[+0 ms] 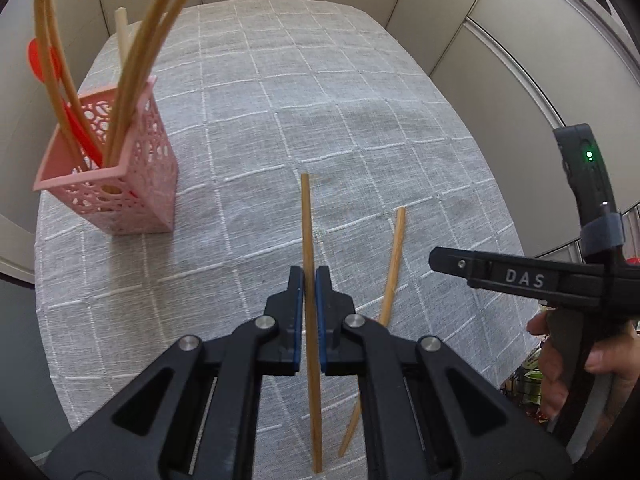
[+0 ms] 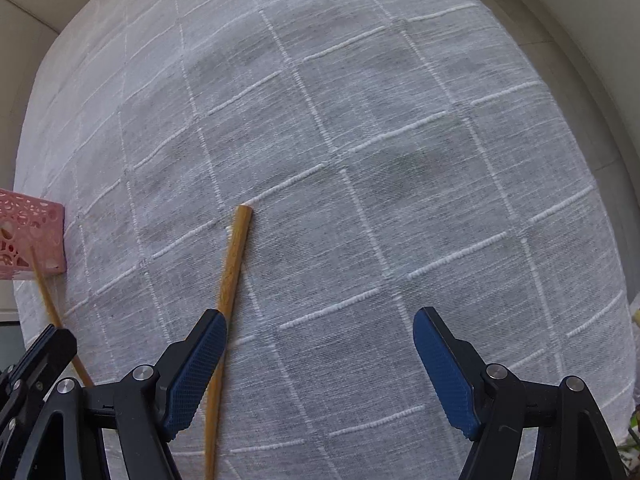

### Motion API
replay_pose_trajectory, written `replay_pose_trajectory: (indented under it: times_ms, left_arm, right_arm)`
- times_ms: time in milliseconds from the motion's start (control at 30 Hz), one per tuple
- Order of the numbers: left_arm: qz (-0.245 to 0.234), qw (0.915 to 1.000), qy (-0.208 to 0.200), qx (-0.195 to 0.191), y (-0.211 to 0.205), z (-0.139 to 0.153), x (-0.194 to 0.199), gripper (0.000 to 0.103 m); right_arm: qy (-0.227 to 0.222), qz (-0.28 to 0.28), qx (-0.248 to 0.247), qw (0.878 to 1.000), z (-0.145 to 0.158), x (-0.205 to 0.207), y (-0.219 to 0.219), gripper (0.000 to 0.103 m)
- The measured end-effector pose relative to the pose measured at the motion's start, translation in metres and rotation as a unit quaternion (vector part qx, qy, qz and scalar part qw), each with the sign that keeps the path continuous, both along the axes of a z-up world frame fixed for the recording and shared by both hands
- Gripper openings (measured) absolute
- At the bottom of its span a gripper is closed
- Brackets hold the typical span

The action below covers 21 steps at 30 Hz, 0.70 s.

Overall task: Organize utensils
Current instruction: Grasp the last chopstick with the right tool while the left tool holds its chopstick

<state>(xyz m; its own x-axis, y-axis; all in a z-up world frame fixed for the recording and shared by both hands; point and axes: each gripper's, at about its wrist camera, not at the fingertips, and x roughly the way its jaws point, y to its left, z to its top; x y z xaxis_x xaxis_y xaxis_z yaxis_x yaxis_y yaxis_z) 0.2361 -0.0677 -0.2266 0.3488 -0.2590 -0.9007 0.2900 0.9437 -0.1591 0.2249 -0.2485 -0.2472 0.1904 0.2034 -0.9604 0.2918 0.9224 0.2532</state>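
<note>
Listing one bamboo chopstick (image 1: 310, 280), clamped between the blue pads of the left gripper (image 1: 310, 284); jaws closed on it a little past mid-length, toward its far end. It looks lifted above the grey checked tablecloth (image 1: 280, 100), though the left wrist view does not settle that firmly.

- Axis: long axis runs near-to-far, almost in line with the gripper fingers; the squared far end points away, the near end passes back under the claw.
- Handling (judged): light, stiff, smooth and round, so apt to pivot or slide in a narrow pinch. A hold nearer the middle would steady it; not fragile.
- Second chopstick (image 2: 228, 292): lying flat on the cloth, just right of the held one, far end tilted slightly right. It sits beside the left pad of the right gripper (image 2: 320, 364), whose jaws stand wide apart and hold nothing (contact with the pad cannot be told).
- Pink holder (image 1: 132, 184): perforated, upright at far left, well apart from both loose sticks, already carrying several bamboo sticks (image 1: 136, 60), a pale stick and a red utensil (image 1: 40, 60).
- Destination (judged): the holder, thin end down.
</note>
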Motion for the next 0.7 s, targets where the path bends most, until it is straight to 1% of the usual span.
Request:
replay_pose_trajectory:
  times_ms: [100,233,267,333,367,433,467,500,533,567,633,667,700]
  left_arm:
    - [0.002,1.0000,-0.009,-0.003,0.009,0.005,0.001,0.007]
    - [0.005,0.9999,-0.015,-0.003,0.024,0.009,-0.003,0.008]
    - [0.007,0.9999,-0.015,-0.003,0.027,0.009,-0.003,0.008]
    - [0.009,0.9998,-0.014,-0.004,0.034,0.010,-0.004,0.008]
    - [0.011,0.9998,-0.014,-0.005,0.036,0.011,-0.004,0.009]
    - [0.013,0.9998,-0.013,-0.007,0.040,0.011,-0.004,0.009]
    - [0.014,0.9998,-0.012,-0.007,0.042,0.011,-0.004,0.009]
    - [0.015,0.9998,-0.011,-0.008,0.044,0.011,-0.004,0.009]
    - [0.016,0.9998,-0.011,-0.009,0.046,0.012,-0.005,0.009]
    - [0.017,0.9998,-0.011,-0.009,0.047,0.012,-0.005,0.009]
    - [0.017,0.9998,-0.011,-0.008,0.048,0.012,-0.005,0.008]
    - [0.018,0.9997,-0.014,-0.004,0.048,0.012,-0.005,0.008]
    - [0.018,0.9997,-0.018,0.001,0.048,0.013,-0.006,0.007]
  right_arm:
    - [0.001,0.012,0.001,1.000,-0.004,0.006,0.014,0.081]
    - [0.008,0.015,0.025,1.000,-0.014,0.014,0.029,0.081]
    - [0.008,0.016,0.021,1.000,-0.015,0.016,0.032,0.080]
    - [0.006,0.020,0.006,1.000,-0.018,0.020,0.039,0.075]
    - [0.006,0.021,-0.001,1.000,-0.020,0.022,0.042,0.069]
    - [0.006,0.023,-0.022,0.999,-0.022,0.024,0.047,0.064]
    - [0.001,0.025,-0.034,0.999,-0.020,0.025,0.049,0.058]
    - [-0.004,0.029,-0.042,0.999,-0.020,0.027,0.052,0.048]
    - [-0.007,0.031,-0.052,0.998,-0.019,0.027,0.054,0.045]
    - [-0.009,0.033,-0.064,0.997,-0.019,0.028,0.058,0.038]
    - [-0.010,0.042,-0.082,0.996,-0.020,0.030,0.066,0.029]
    - [-0.011,0.048,-0.087,0.995,-0.020,0.030,0.068,0.020]
    - [-0.012,0.053,-0.084,0.995,-0.020,0.031,0.071,0.014]
